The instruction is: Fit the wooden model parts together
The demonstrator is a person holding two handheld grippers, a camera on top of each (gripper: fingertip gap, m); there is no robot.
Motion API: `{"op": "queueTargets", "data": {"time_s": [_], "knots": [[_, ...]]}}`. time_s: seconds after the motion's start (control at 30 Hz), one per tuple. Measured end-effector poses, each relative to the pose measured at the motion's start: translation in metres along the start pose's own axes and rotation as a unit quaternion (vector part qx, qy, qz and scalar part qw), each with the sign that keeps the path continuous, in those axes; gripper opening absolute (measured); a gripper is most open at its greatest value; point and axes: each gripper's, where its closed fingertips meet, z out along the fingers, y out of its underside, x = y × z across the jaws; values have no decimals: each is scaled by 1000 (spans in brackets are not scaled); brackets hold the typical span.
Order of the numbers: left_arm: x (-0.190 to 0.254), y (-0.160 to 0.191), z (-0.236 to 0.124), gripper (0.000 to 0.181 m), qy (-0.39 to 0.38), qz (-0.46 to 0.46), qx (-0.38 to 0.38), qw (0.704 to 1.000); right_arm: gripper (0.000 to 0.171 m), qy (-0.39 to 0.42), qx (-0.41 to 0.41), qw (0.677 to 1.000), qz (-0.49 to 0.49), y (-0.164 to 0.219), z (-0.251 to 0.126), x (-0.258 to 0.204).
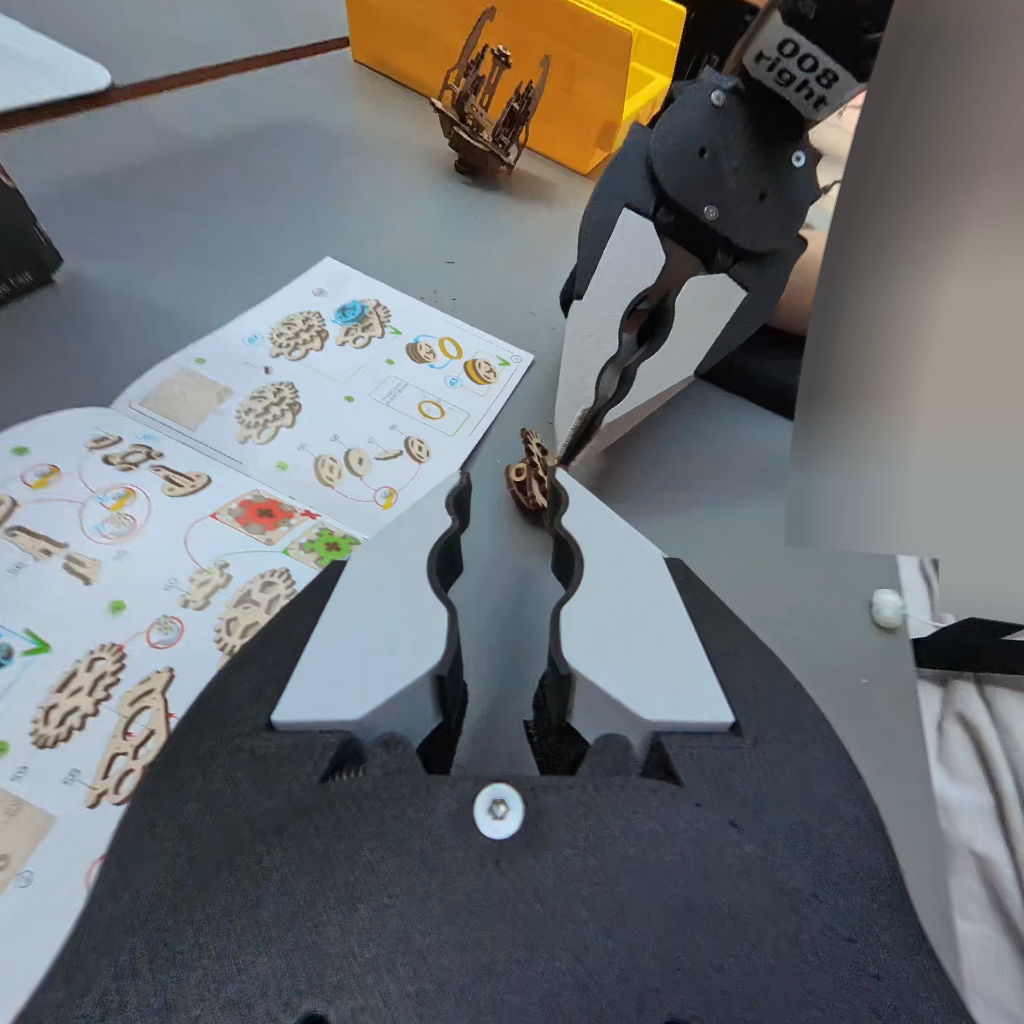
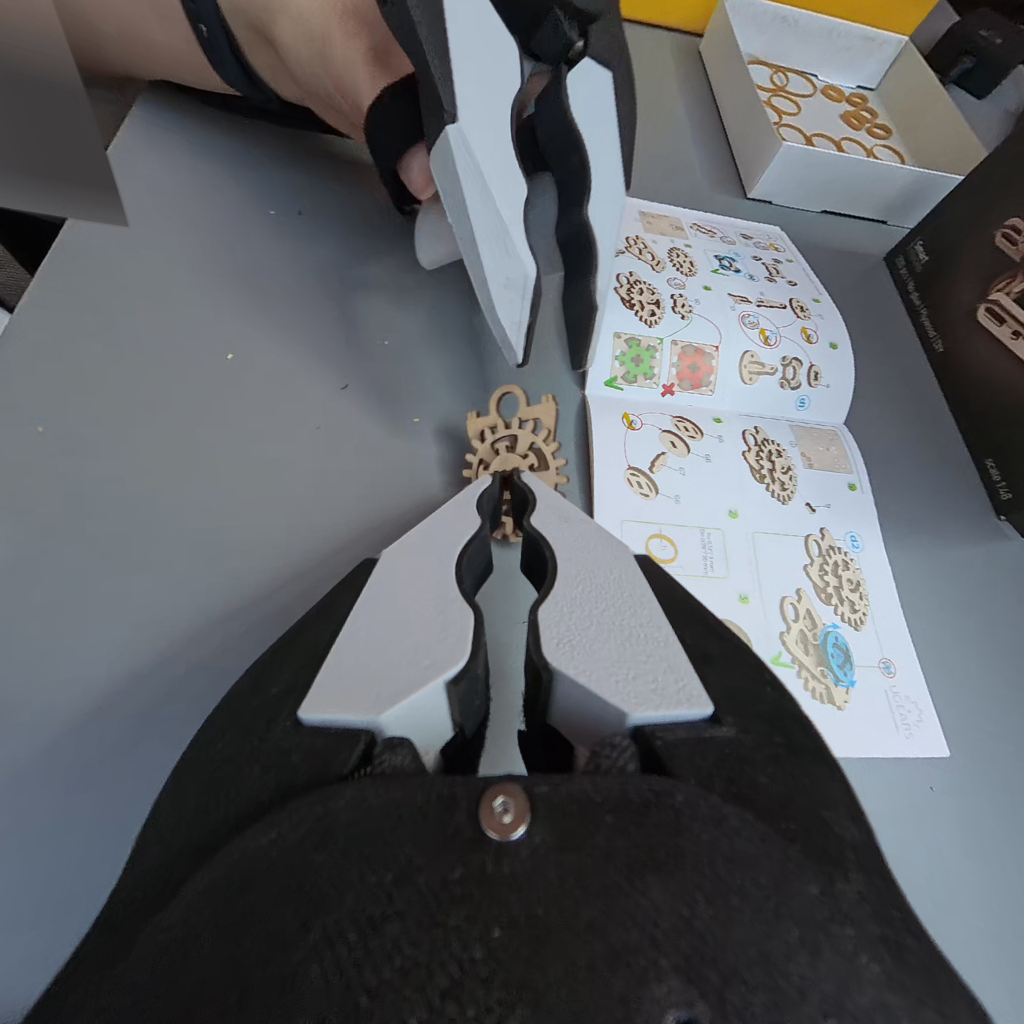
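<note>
A small wooden gear assembly (image 2: pixel 512 443), a toothed wheel on a plate with a loop on top, stands on edge on the grey table (image 2: pixel 221 443). My right gripper (image 2: pixel 505 481) is shut on its near lower edge. In the left wrist view the assembly (image 1: pixel 531 471) sits just off my left gripper's right fingertip, with the right gripper (image 1: pixel 571 451) pinching it from behind. My left gripper (image 1: pixel 508 475) is open and empty. In the right wrist view the left gripper (image 2: pixel 549 363) hangs just beyond the assembly's loop, not touching it.
An open instruction booklet (image 2: pixel 748 443) lies beside the assembly. A part-built dark wooden model (image 1: pixel 487 111) stands in front of a yellow bin (image 1: pixel 526 66). A white box of wooden rings (image 2: pixel 820 111) and a black box (image 2: pixel 975 332) sit at the back right. My right fingertips sit around 4 cm from my left ones. The part-built dark wooden model (image 1: pixel 487 111) sits 30 cm or so from the ends of my right fingers.
</note>
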Motion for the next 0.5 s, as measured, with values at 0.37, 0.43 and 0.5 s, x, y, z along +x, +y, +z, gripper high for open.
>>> {"op": "queueTargets", "data": {"time_s": [0.37, 0.43, 0.5], "knots": [[18, -4, 16, 25, -76, 300, -11, 951, 0, -31, 19, 999, -2, 0, 2, 0], [16, -7, 16, 22, -98, 328, -8, 939, 0, -29, 22, 999, 2, 0, 2, 3], [5, -2, 19, 22, -120, 306, -27, 944, 0, -25, 27, 999, 3, -1, 1, 6]]}}
